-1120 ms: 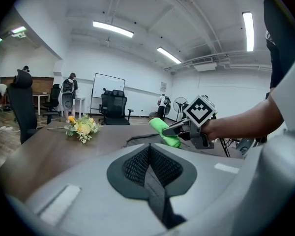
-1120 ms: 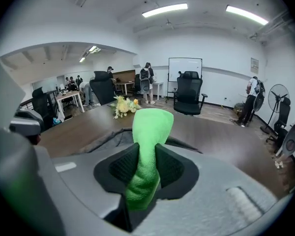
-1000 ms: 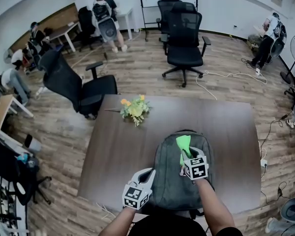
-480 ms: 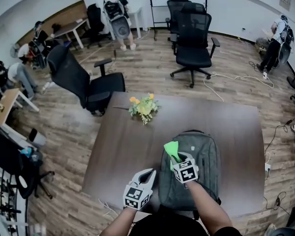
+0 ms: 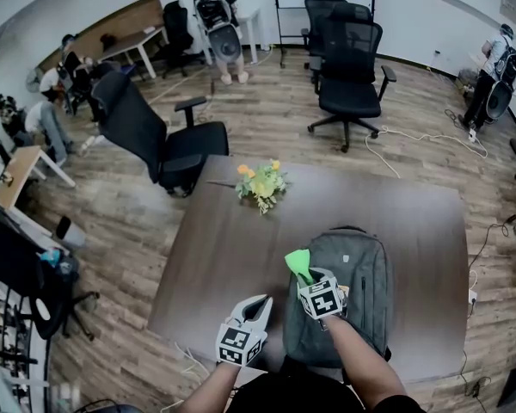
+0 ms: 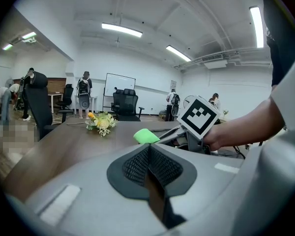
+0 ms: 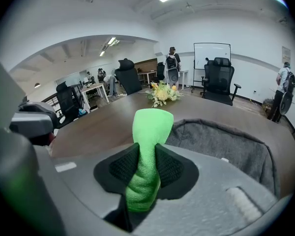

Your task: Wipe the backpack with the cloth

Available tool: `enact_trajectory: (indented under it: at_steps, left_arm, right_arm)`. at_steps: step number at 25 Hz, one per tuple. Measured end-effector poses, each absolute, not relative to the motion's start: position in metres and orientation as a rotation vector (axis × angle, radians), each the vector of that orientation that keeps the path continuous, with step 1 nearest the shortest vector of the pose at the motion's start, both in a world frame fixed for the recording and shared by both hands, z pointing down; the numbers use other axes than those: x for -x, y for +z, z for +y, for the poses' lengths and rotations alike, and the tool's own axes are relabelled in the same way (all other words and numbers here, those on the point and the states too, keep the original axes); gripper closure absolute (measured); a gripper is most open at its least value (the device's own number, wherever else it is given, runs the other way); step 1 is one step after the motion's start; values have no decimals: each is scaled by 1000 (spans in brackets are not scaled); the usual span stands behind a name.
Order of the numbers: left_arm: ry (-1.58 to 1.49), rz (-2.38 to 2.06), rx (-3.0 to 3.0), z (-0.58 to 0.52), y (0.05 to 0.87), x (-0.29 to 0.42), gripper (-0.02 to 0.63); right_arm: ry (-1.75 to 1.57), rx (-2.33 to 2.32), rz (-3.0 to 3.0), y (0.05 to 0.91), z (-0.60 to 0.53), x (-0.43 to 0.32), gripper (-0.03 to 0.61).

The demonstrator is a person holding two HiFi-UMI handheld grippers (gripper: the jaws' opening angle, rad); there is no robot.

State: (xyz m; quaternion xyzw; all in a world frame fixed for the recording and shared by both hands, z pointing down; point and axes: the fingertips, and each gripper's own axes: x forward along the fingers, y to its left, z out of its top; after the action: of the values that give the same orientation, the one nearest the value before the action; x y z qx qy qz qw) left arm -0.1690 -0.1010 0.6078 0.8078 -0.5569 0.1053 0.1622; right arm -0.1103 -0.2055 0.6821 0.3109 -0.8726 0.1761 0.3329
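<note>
One stroke done: your right gripper [image 5: 304, 274], clamped on the cloth [image 5: 297, 261], has reached the left edge of the backpack [image 5: 354, 292]; left gripper [image 5: 260, 303] closed, empty.

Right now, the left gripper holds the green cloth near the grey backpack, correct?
Not the left: the right gripper holds the green cloth near the grey backpack, as the right gripper view shows. The left gripper is shut, empty.
</note>
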Motion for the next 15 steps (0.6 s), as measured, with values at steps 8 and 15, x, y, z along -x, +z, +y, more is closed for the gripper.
enact_trajectory:
  at_steps: [8, 15]
  left_arm:
    - [283, -1551, -2334, -106, 607, 161, 594]
    - [290, -1498, -2367, -112, 608, 149, 594]
  right_arm:
    - [459, -855, -2213, 689, -213, 93, 479]
    - [410, -954, -2144, 689, -224, 55, 479]
